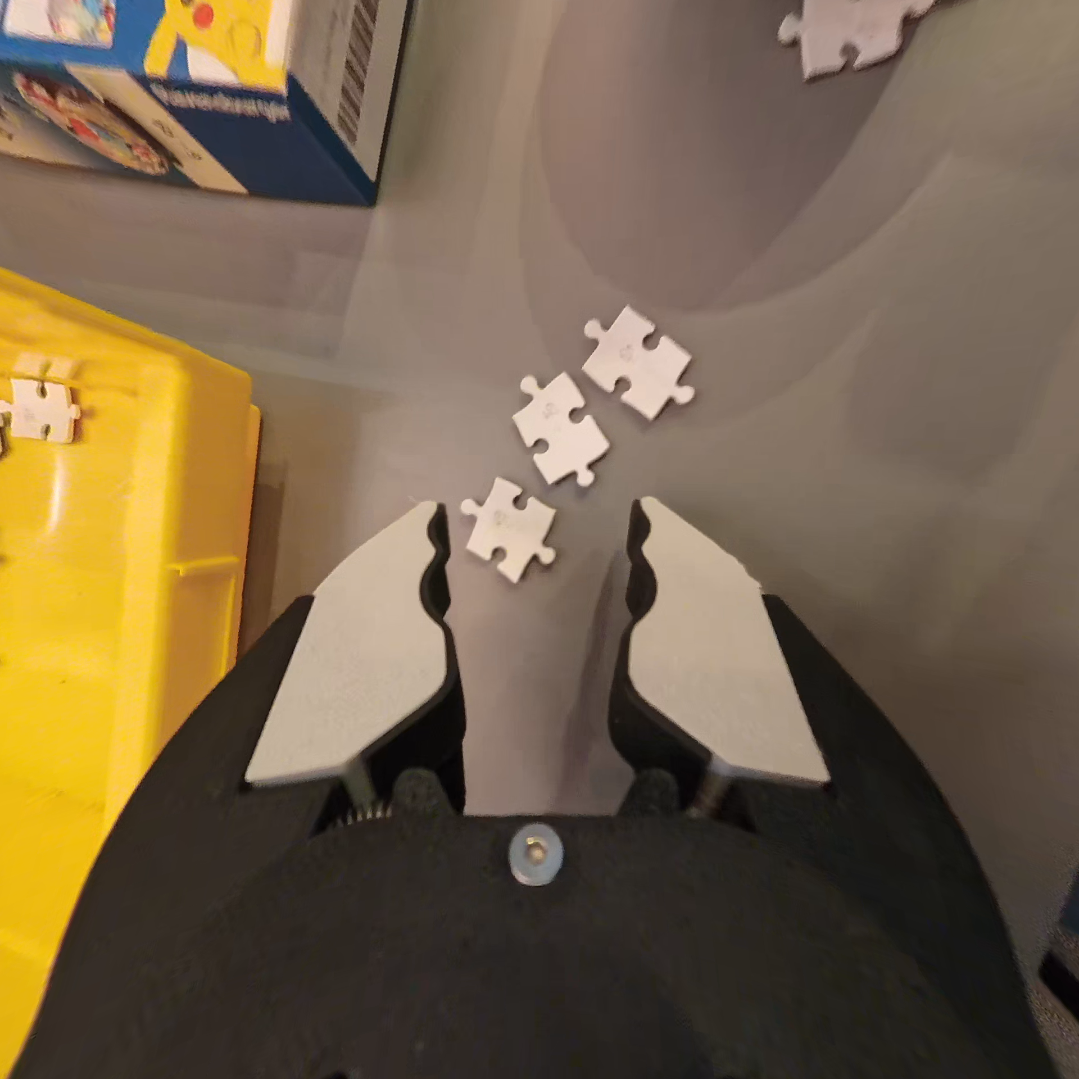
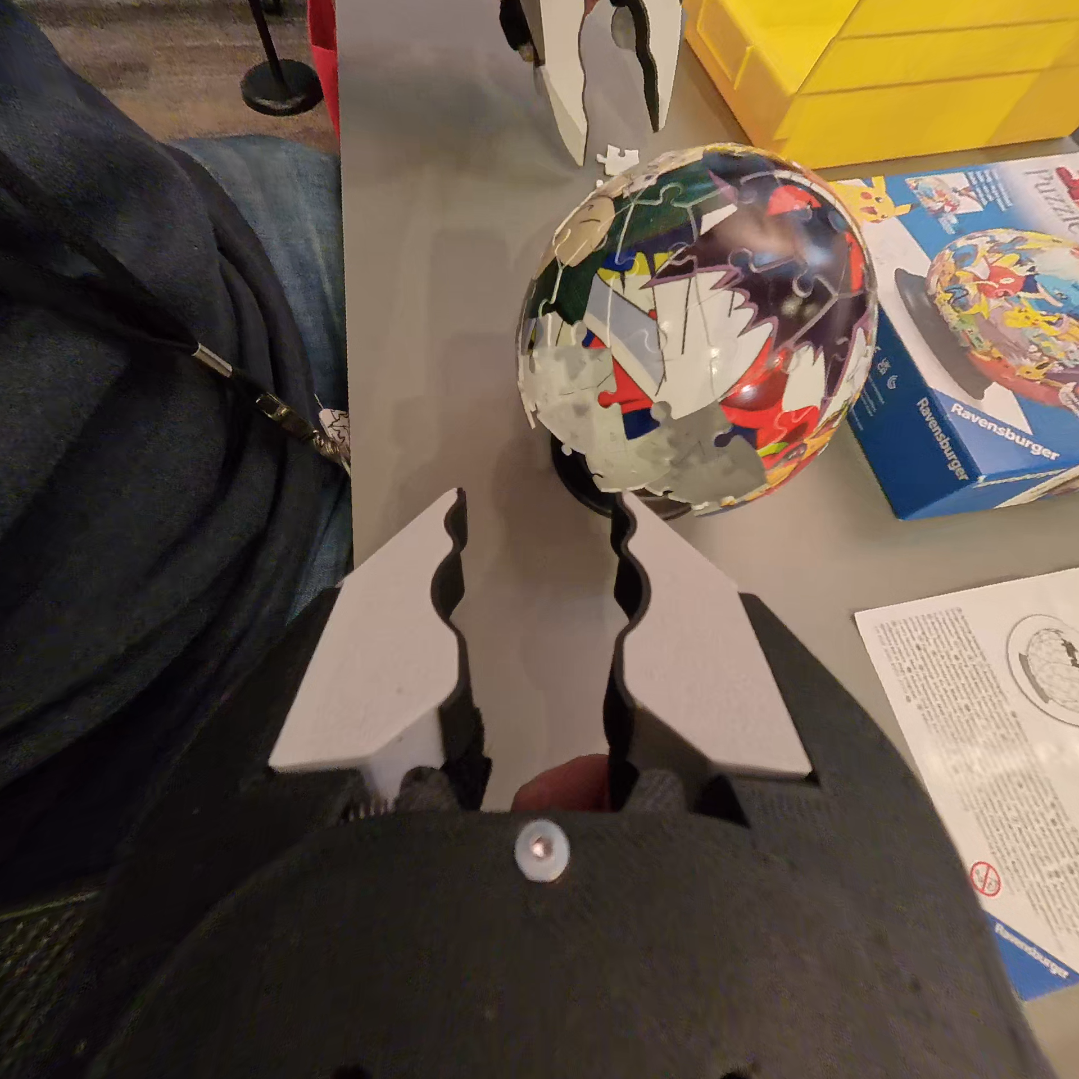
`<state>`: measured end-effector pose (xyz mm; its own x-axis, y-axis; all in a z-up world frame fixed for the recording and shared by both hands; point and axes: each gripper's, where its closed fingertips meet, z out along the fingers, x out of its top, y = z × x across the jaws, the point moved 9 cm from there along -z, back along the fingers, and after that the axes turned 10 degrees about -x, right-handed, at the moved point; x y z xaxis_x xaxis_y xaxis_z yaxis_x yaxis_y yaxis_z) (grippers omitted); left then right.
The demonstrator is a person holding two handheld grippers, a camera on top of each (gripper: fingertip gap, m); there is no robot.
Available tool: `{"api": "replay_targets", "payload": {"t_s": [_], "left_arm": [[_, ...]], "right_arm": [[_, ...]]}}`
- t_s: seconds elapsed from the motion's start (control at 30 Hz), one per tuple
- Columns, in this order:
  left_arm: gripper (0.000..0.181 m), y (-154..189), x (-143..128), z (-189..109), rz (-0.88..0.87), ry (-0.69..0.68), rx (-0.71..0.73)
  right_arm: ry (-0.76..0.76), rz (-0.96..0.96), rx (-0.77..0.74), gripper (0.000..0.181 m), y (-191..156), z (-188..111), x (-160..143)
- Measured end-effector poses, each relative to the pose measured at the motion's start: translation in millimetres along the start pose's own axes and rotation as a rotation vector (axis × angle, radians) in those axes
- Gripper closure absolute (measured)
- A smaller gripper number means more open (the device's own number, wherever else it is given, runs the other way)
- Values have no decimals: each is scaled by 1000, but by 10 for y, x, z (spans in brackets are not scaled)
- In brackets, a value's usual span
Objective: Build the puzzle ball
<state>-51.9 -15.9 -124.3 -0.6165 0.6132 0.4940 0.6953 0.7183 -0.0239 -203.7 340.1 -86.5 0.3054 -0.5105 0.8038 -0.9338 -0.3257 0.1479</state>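
Three white pieces (image 1: 560, 429) lie face-down just beyond my left gripper (image 1: 537, 514), fingers spread, empty. Right gripper (image 2: 540, 499) also spread, empty; puzzle ball (image 2: 698, 327) on stand, far-right of it.

Warm, dim indoor light, soft overlapping shadows on the table (image 1: 817, 409) — blurred, wide-angle-bent edges, slight motion smear.

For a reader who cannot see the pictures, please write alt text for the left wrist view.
The open left gripper hovers over a grey table, where three white puzzle pieces lie face down in a diagonal row; the nearest piece sits between its fingertips. A yellow bin stands at left, a blue puzzle box at upper left.
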Motion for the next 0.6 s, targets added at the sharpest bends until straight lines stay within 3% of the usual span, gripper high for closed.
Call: {"api": "replay_targets", "payload": {"t_s": [0.13, 0.3, 0.6], "left_arm": [[129, -133, -111, 47, -42, -20, -47], [153, -198, -132, 109, -73, 18, -144], [155, -105, -178, 77, -92, 73, -120]], "right_arm": [[-9, 15, 2, 134, 11, 2, -5], [-15, 27, -5, 134, 38, -5, -15], [15, 73, -38, 134, 94, -161, -53]]}}
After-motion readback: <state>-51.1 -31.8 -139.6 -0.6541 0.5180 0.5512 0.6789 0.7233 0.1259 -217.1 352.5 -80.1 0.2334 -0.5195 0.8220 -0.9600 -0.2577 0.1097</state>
